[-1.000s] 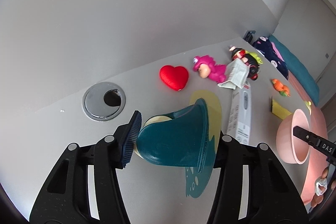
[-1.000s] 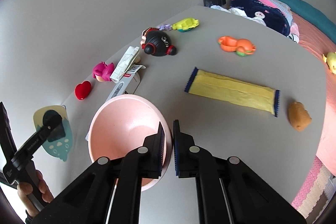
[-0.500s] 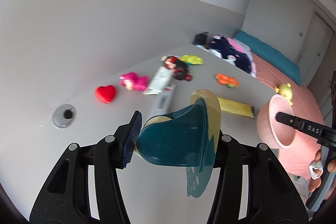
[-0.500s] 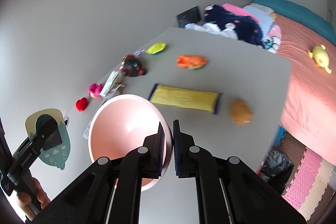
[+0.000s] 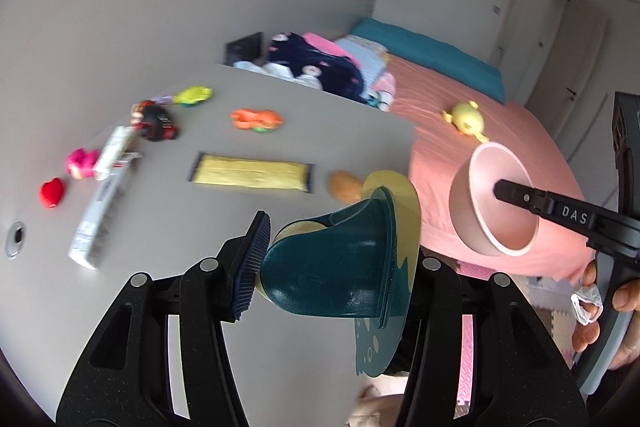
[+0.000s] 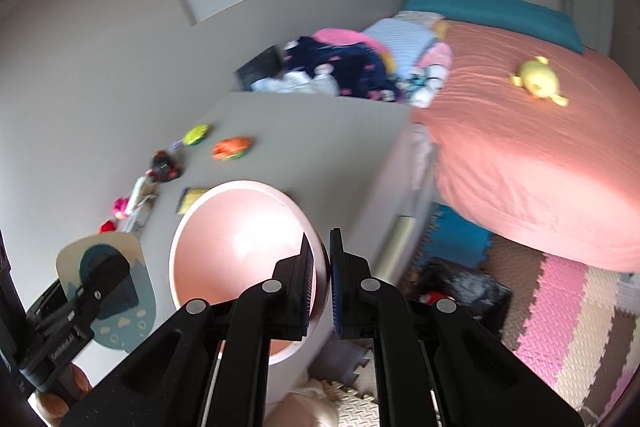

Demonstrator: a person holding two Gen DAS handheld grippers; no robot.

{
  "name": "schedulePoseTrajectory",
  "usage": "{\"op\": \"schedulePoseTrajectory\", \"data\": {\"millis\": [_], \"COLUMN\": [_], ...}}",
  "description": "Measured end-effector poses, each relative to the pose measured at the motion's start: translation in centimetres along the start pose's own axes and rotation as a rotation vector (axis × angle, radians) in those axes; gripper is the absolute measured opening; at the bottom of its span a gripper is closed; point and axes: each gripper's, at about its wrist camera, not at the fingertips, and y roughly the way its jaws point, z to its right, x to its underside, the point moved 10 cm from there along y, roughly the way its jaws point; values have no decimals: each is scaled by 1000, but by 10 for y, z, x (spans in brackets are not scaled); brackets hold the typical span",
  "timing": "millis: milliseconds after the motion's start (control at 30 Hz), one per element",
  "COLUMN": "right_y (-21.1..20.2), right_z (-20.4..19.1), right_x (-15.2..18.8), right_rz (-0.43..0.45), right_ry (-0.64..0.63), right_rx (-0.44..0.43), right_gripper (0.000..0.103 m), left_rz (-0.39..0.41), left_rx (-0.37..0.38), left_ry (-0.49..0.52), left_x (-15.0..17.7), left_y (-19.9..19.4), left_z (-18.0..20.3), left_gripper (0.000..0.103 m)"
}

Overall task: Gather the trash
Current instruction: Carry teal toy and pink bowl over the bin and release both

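My left gripper (image 5: pixel 336 255) is shut on a teal scoop with a yellow backplate (image 5: pixel 320 279), held in the air over the near right corner of the grey table (image 5: pixel 168 259). My right gripper (image 6: pixel 322 259) is shut on the rim of a pink bowl (image 6: pixel 240 239), which hangs at the table's right edge, partly over the floor. The left wrist view shows the bowl (image 5: pixel 468 203) in front of the bed. On the table lie a long white box (image 5: pixel 100 223), a crumpled white wrapper (image 5: pixel 114 151) and a flat yellow packet (image 5: pixel 250 177).
Small toys dot the table: a red heart (image 5: pixel 51 191), a pink figure (image 5: pixel 80 163), a black and red one (image 5: pixel 154 125), an orange one (image 5: pixel 256 119). A pink bed (image 6: pixel 520 155) stands to the right. A black bag (image 6: pixel 464 287) lies on foam mats below.
Both grippers have swung to the right and risen a little, carrying the scoop and the bowl from over the table's middle to its right edge by the bed. Neither grip has changed.
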Motion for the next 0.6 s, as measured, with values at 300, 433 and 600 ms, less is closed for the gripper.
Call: {"op": "schedulePoseTrajectory", "data": {"millis": [300,433,600], "right_y": [-19,-12,6], "right_z": [113,153,189], "right_x": [14,26,42], "right_rz": [1,-31,-107], "right_ry": [131,182,261], "right_rx": [106,147,136], "right_gripper": [9,9,17], "left_rz": [-107,-177,-275], "left_rx": [100,128,138], "left_ry": [160,209,266], "left_x": [29,49,78], "left_y": [52,79,114], "left_z": [112,148,178], "left_gripper": [52,52,57]}}
